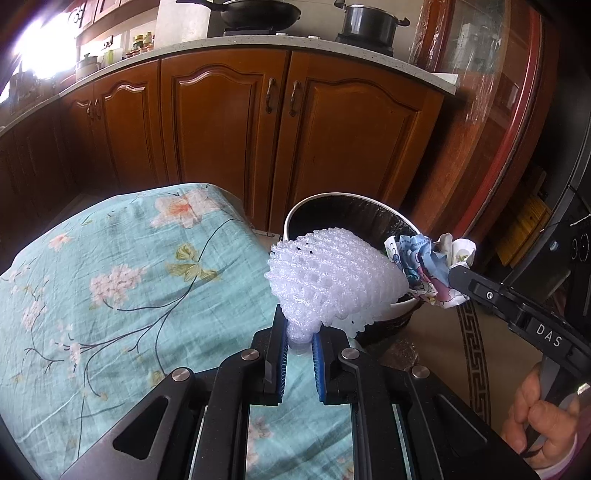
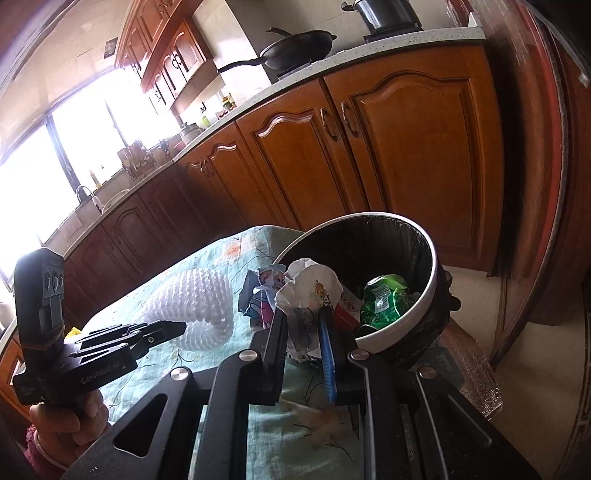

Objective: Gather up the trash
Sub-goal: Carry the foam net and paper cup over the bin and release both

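Observation:
My left gripper is shut on a white foam fruit net and holds it above the table's right edge, beside the bin. The net also shows in the right wrist view, with the left gripper on it. My right gripper is shut on a crumpled printed paper wrapper at the bin's near rim; the wrapper and right gripper also show in the left wrist view. The white-rimmed trash bin has a black liner and holds a green packet and a red-white box.
A table with a teal floral cloth lies left of the bin. Wooden kitchen cabinets stand behind, with a wok and a pot on the counter. A dark red door frame is at the right.

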### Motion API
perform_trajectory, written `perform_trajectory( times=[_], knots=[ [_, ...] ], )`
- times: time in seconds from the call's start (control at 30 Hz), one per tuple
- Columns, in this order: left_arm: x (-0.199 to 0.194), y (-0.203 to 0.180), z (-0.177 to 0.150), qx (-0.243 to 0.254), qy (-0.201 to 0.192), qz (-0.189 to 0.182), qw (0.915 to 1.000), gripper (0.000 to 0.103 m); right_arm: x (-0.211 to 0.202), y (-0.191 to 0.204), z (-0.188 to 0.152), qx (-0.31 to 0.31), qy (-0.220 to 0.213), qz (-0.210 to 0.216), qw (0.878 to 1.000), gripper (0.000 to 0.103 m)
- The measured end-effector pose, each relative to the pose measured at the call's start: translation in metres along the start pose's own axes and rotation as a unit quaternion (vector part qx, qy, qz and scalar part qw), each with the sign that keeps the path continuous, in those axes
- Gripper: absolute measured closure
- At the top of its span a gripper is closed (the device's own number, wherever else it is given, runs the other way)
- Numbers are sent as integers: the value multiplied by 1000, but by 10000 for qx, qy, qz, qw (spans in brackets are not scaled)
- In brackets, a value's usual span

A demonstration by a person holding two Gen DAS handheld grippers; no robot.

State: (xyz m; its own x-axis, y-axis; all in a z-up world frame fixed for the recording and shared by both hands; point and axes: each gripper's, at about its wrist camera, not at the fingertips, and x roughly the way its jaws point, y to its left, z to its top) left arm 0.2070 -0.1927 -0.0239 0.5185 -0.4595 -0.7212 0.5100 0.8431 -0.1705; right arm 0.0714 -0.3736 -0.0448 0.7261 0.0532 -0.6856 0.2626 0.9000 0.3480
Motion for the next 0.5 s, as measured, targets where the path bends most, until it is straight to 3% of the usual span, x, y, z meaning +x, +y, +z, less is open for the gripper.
perform_trajectory(
  times=[0.5],
  knots=[
    [35, -15, 23, 124, 182, -80, 9997, 92, 9, -19, 15, -13, 36, -225, 9997, 86]
  ],
)
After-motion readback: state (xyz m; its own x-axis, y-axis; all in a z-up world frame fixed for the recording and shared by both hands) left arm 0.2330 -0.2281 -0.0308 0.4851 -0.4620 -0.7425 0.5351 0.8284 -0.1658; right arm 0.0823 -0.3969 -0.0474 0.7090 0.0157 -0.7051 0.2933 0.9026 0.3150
